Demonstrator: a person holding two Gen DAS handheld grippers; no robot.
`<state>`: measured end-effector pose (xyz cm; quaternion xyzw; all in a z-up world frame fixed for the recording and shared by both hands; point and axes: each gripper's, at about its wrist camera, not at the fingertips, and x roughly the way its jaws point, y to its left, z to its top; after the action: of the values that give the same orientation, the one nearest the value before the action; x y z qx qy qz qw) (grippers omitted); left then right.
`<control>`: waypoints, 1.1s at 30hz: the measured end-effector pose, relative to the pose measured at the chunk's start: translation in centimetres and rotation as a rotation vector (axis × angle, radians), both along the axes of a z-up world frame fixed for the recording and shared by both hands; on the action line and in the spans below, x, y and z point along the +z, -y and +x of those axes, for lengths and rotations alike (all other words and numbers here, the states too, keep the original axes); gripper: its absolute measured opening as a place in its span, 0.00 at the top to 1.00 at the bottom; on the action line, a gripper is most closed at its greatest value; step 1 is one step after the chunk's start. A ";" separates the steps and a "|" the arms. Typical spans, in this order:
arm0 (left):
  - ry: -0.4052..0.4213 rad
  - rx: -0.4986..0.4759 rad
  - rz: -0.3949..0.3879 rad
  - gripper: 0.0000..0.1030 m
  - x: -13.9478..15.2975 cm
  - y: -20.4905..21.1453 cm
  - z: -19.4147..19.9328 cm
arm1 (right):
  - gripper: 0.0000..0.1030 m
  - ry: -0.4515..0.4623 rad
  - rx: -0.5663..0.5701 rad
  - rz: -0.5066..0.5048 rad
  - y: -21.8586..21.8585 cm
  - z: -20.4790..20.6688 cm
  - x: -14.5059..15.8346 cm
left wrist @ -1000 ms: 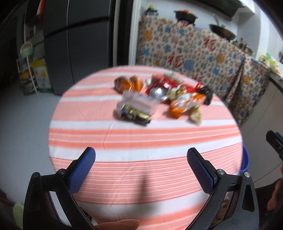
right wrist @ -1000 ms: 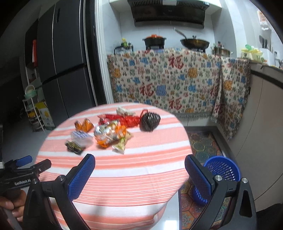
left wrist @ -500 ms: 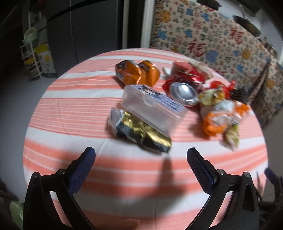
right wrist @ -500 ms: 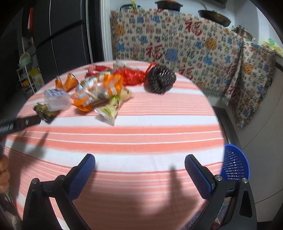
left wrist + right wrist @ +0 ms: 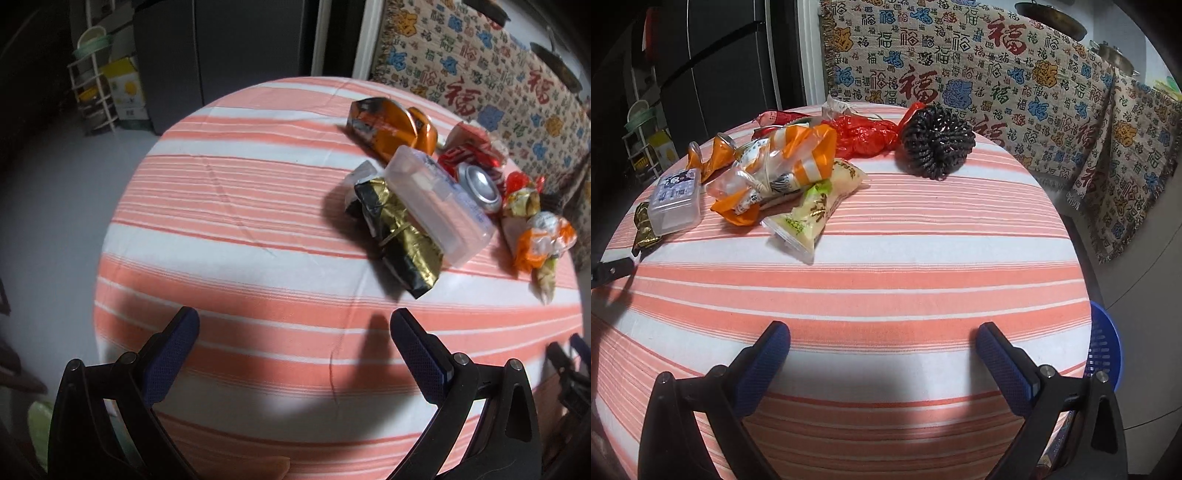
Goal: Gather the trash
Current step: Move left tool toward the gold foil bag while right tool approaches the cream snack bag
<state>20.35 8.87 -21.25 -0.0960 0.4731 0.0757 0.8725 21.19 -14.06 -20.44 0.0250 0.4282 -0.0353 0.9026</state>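
Both grippers hover over the round worktop with the orange-and-white striped cloth (image 5: pixel 229 229), jaws spread wide and holding nothing. Ahead and right of the left gripper (image 5: pixel 294 334) lie a crumpled black-and-gold foil wrapper (image 5: pixel 400 236) touching a clear plastic box (image 5: pixel 439 206), with a crushed silver can (image 5: pixel 480 186) beyond. Only the right gripper (image 5: pixel 882 345) sees the black coiled scrubber (image 5: pixel 937 142) far ahead, a pale yellow snack packet (image 5: pixel 816 205) ahead-left, and the blue mesh basket (image 5: pixel 1104 347) just right of its jaws.

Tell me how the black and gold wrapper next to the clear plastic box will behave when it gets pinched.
The black and gold wrapper looks creased and crumpled, so it will probably flex and crush. It seems flat and light. Its foil sheen suggests it may slip. The clear plastic box leans against it and may shift.
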 end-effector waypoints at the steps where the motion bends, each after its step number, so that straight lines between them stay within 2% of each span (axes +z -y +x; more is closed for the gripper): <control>1: 0.010 -0.003 -0.029 0.00 0.2 0.0 0.0 | 0.00 -0.001 0.000 -0.002 -0.1 0.0 0.0; 4: 0.046 -0.002 -0.122 0.00 0.9 0.5 0.9 | 0.00 -0.002 -0.001 -0.003 -0.1 0.0 0.1; 7: 0.064 0.036 -0.080 0.00 1.1 1.9 2.8 | 0.00 0.000 -0.002 -0.003 0.0 0.1 0.1; 11: 0.033 0.125 -0.016 0.00 0.1 2.1 4.5 | 0.00 0.005 0.004 -0.001 -0.1 -0.1 0.1; 13: 0.029 0.138 -0.040 0.00 -0.2 1.6 4.6 | 0.00 0.008 0.008 0.001 0.0 -0.1 0.0; 19: 0.019 0.179 -0.046 0.00 0.0 0.6 4.5 | 0.00 0.016 0.023 0.003 0.0 -0.3 0.0; 24: 0.020 0.230 0.003 0.00 -0.3 1.2 5.5 | 0.00 0.014 0.017 0.001 0.0 -0.3 0.0; 28: 0.006 0.178 0.045 0.00 -0.6 1.9 4.9 | 0.00 0.014 0.016 0.000 0.0 -0.3 0.0; 33: -0.008 0.023 0.036 0.00 -0.4 0.4 2.9 | 0.00 0.014 0.017 0.001 -0.1 -0.3 0.0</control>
<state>23.26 8.51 -21.64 -0.0855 0.4740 0.0945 0.8713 20.94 -14.00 -20.46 0.0220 0.4219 -0.0272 0.9060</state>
